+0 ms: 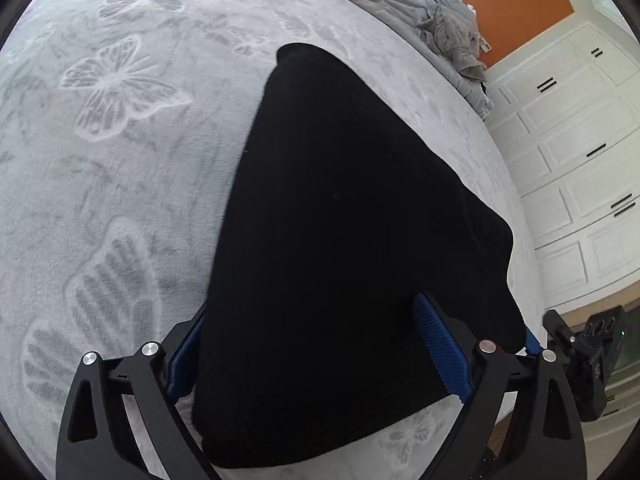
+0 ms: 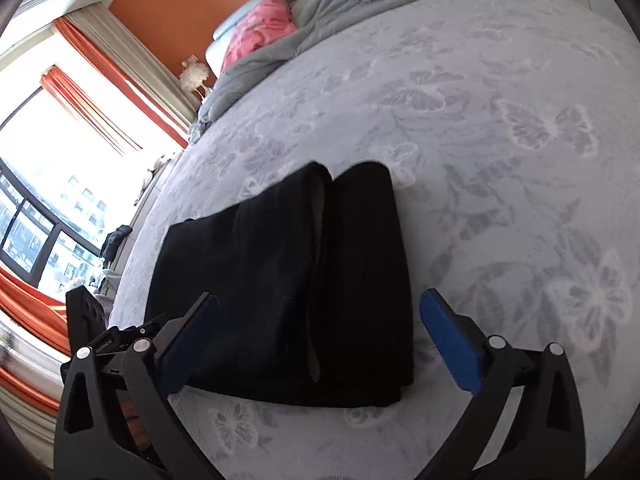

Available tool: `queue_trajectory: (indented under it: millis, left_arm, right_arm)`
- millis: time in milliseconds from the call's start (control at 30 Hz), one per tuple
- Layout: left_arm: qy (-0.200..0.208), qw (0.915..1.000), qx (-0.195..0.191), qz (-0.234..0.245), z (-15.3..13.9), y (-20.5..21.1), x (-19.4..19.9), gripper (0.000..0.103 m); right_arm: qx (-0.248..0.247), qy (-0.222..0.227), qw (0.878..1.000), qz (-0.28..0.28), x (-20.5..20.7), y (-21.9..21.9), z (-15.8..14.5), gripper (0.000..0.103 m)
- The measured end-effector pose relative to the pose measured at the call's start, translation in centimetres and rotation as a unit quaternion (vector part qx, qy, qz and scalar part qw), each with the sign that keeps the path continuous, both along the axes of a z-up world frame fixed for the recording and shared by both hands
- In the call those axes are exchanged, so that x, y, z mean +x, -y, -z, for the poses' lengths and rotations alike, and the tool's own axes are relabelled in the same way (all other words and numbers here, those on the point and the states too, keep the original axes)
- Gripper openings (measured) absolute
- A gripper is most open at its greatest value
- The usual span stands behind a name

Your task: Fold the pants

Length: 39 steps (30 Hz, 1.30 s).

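Here both grippers' fingers gape wide, the black pants [image 1: 344,240] hiding the left gripper [image 1: 316,344] fingertips.

1. The left gripper [image 1: 316,344] has its jaws spread wide, its blue ribbed pads [image 1: 440,348] at about 4 and 8 o'clock in the left wrist view.
2. Black cloth fills the gap between those pads; whether they pinch it cannot be told.
3. The right gripper [image 2: 320,340] also stands wide apart, pads [image 2: 450,338] at 4 and 8 o'clock, clamping nothing.
4. The left gripper's black body shows at 8 o'clock in the right wrist view.
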<state>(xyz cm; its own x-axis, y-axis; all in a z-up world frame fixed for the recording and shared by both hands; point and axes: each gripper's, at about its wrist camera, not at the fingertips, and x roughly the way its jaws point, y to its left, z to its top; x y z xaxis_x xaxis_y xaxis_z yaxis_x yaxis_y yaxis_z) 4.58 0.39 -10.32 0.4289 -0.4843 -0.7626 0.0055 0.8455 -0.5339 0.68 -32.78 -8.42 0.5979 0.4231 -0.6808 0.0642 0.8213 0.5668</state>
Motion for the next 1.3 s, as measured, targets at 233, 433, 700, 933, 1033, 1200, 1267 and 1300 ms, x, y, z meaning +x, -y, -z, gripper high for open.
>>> queue_trajectory:
  millis: [233, 433, 700, 933, 1033, 1200, 1267, 1300]
  left_arm:
    - [0.02, 0.9988, -0.038, 0.022, -6.3, -2.5, -1.1, 0.027]
    - [0.031, 0.9972, 0.059, 0.033, -8.9, -5.5, -7.6, 0.041]
    - [-0.011, 0.9864, 0.163, -0.012, -4.1, -7.2, -11.0, 0.064]
    - [0.004, 0.9817, 0.189, -0.025, -4.6, -6.4, -11.2, 0.064]
    - [0.01, 0.9812, 0.191, -0.023, -4.6, -6.2, -11.3, 0.064]
    - [0.013, 0.9827, 0.184, -0.019, -4.4, -6.5, -11.1, 0.064]
    - [0.012, 0.9835, 0.179, -0.021, -4.2, -6.7, -11.0, 0.064]
    - [0.012, 0.9839, 0.177, -0.021, -4.2, -6.7, -10.9, 0.064]
  right_arm:
    - [0.033, 0.059, 0.997, -0.026, -2.1, -3.2, -6.0, 0.024]
    - [-0.062, -0.008, 0.997, -0.053, -6.1, -7.2, -1.3, 0.046]
    - [-0.108, 0.069, 0.991, -0.04, -6.7, -9.0, -5.2, 0.062]
    - [-0.089, 0.008, 0.995, -0.051, -0.7, -10.6, -1.6, 0.066]
    - [-0.082, 0.013, 0.995, -0.051, -0.2, -11.5, -1.2, 0.066]
    - [-0.106, 0.011, 0.994, -0.039, 0.3, -12.6, -1.8, 0.029]
    - [-0.093, 0.031, 0.994, -0.038, -0.2, -12.2, -3.2, 0.011]
    - [-0.084, 0.042, 0.995, -0.037, -0.5, -12.1, -4.2, 0.006]
